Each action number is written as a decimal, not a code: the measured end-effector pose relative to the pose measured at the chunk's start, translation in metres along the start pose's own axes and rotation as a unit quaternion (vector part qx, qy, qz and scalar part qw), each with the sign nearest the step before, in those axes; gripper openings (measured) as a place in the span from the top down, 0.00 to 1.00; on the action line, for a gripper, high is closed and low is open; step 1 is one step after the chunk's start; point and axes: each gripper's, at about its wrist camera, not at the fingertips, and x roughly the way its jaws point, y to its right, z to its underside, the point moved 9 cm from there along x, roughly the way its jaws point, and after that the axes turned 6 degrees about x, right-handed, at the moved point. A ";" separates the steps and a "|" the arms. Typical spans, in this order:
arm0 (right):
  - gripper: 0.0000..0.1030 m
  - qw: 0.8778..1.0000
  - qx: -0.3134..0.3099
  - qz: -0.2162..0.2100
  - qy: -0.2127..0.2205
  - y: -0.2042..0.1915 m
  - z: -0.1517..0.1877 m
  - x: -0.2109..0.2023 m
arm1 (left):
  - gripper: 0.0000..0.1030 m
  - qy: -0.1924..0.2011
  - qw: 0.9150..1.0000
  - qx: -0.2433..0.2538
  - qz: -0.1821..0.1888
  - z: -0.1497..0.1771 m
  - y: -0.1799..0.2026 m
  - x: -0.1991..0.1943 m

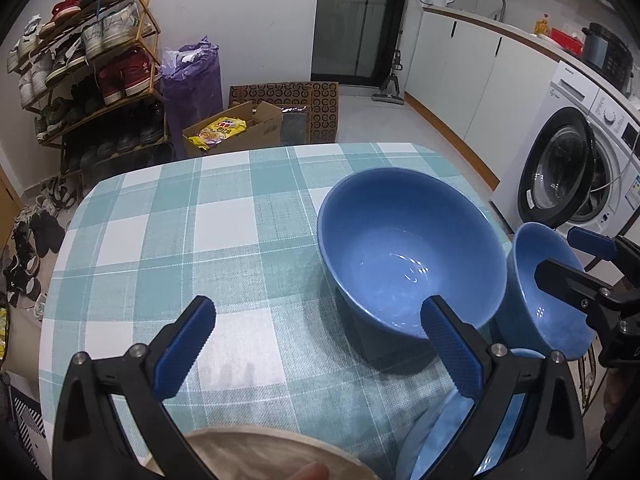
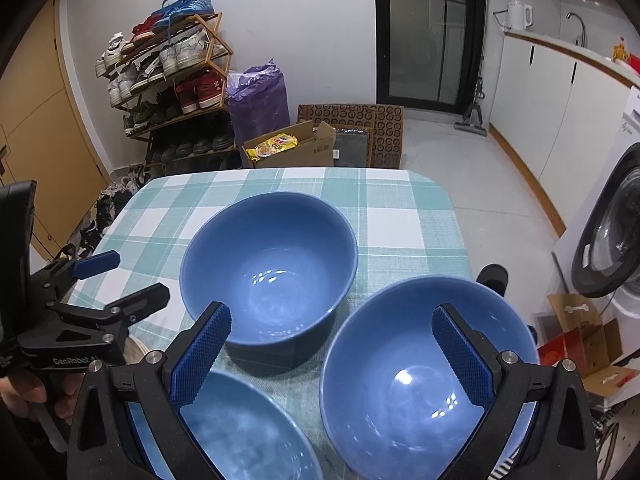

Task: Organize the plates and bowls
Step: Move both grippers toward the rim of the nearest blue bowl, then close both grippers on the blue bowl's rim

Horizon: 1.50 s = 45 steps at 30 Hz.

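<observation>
On a table covered in a teal-and-white checked cloth (image 2: 400, 216) stood a large, deep, glossy blue ceramic bowl (image 2: 269, 268), upright and mouth up; being round, it had no long axis. Just to its right sat a second blue bowl (image 2: 400, 380), also upright. Nearer the camera lay a shallow blue plate (image 2: 240, 432), and a beige plate (image 1: 256, 456) lay at the near edge. The crockery sat grouped at the near right, probably awaiting stacking. The left gripper (image 1: 318, 346) hovered with jaws spread wide, holding nothing. The right gripper (image 2: 332, 354) was likewise agape above the second bowl and the blue plate, seemingly preparing a rim grasp.
</observation>
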 end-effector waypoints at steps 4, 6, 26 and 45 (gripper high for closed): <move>0.01 1.000 0.012 -0.003 -0.011 0.005 -0.005 0.016 | 0.00 -0.006 1.000 -0.002 -0.002 -0.003 -0.001 0.011; 0.01 1.000 0.013 -0.003 -0.019 0.007 -0.006 0.024 | 0.00 -0.010 1.000 -0.002 -0.002 -0.004 -0.001 0.016; 0.10 0.998 0.039 -0.033 -0.049 0.017 -0.026 0.075 | 0.02 -0.032 0.999 -0.012 0.006 -0.008 -0.005 0.051; 0.28 0.997 0.026 -0.041 -0.066 0.007 -0.027 0.086 | 0.26 -0.035 0.999 -0.001 0.040 -0.004 0.008 0.052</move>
